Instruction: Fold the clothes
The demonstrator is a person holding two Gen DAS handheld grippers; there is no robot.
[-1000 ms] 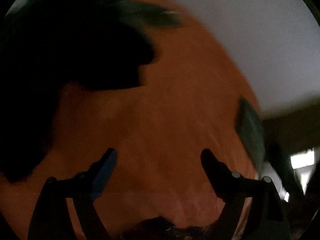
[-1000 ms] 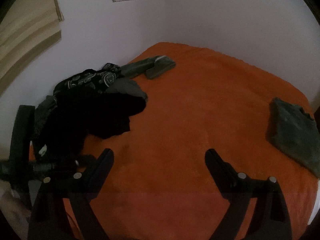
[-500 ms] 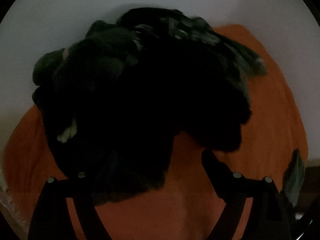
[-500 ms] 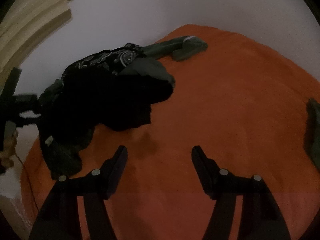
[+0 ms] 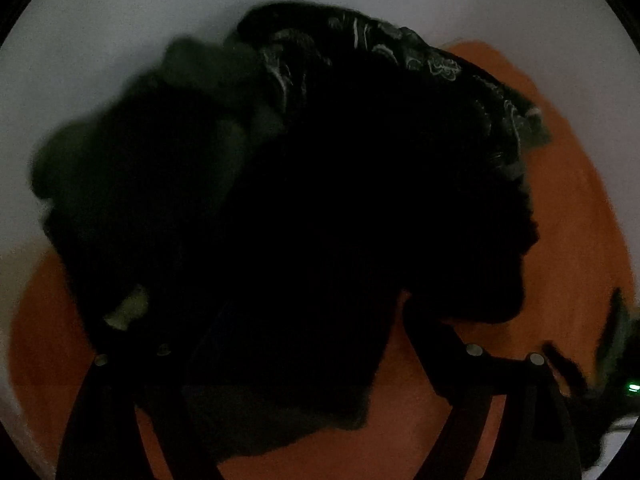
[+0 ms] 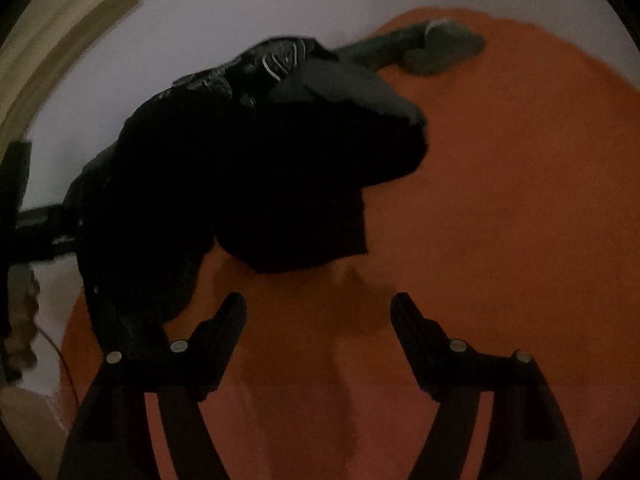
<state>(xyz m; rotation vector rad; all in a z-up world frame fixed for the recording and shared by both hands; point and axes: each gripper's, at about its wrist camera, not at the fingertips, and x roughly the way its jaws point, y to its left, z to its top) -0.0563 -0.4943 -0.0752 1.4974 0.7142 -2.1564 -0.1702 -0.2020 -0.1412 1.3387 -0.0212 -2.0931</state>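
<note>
A heap of dark clothes [image 5: 320, 200] lies on the orange bedspread [image 5: 580, 220] against the white wall. A black garment with a pale pattern [image 5: 420, 60] tops it. My left gripper [image 5: 312, 328] hovers close over the heap's near edge with its jaws wide. The black cloth lies under and between the fingers, which are not pressing on it. Its left finger is hard to make out against the cloth. In the right wrist view the heap [image 6: 240, 184] sits ahead and to the left. My right gripper [image 6: 320, 304] is over bare bedspread [image 6: 500, 200], its jaws opening with nothing between them.
A grey-green garment [image 6: 440, 46] stretches along the far edge of the bed by the wall. Another grey piece [image 5: 616, 332] lies at the right edge of the left wrist view. A wooden frame [image 6: 60, 40] hangs at the upper left. Orange cover spreads to the right.
The left wrist view swung from bare orange cover onto the clothes heap and drew closer. My right gripper sank toward the bed and nearer the heap, its jaws narrower than at first.
</note>
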